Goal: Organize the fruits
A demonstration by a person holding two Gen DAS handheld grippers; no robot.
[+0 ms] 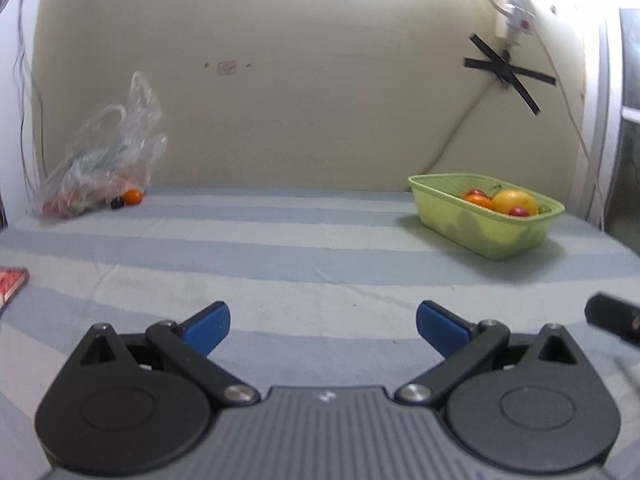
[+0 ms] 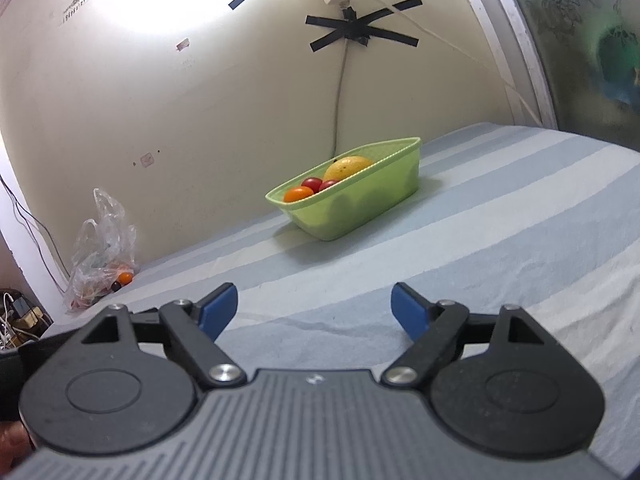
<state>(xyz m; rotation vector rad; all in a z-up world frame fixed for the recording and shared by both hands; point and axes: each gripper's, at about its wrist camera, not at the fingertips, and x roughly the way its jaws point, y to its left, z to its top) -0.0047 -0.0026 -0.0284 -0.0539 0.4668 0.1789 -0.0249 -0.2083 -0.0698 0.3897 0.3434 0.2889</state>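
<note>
A light green basket (image 1: 480,236) (image 2: 360,216) stands on the striped cloth near the wall, holding a large yellow fruit (image 1: 514,201) (image 2: 348,166), an orange tomato (image 1: 477,200) (image 2: 298,193) and small red tomatoes (image 2: 313,182). A clear plastic bag (image 1: 100,160) (image 2: 100,248) leans against the wall at the far left, with an orange tomato (image 1: 133,196) (image 2: 126,277) and a dark small fruit (image 1: 117,202) at its mouth. My left gripper (image 1: 323,322) hangs open over the cloth, nothing between its blue pads. My right gripper (image 2: 314,306) is open and empty too, well short of the basket.
A pale wall with black tape crosses (image 2: 362,28) and cables backs the cloth. A red patterned object (image 1: 12,282) lies at the left edge. A dark part (image 1: 612,316) shows at the right edge of the left wrist view. A window frame (image 2: 516,40) stands at right.
</note>
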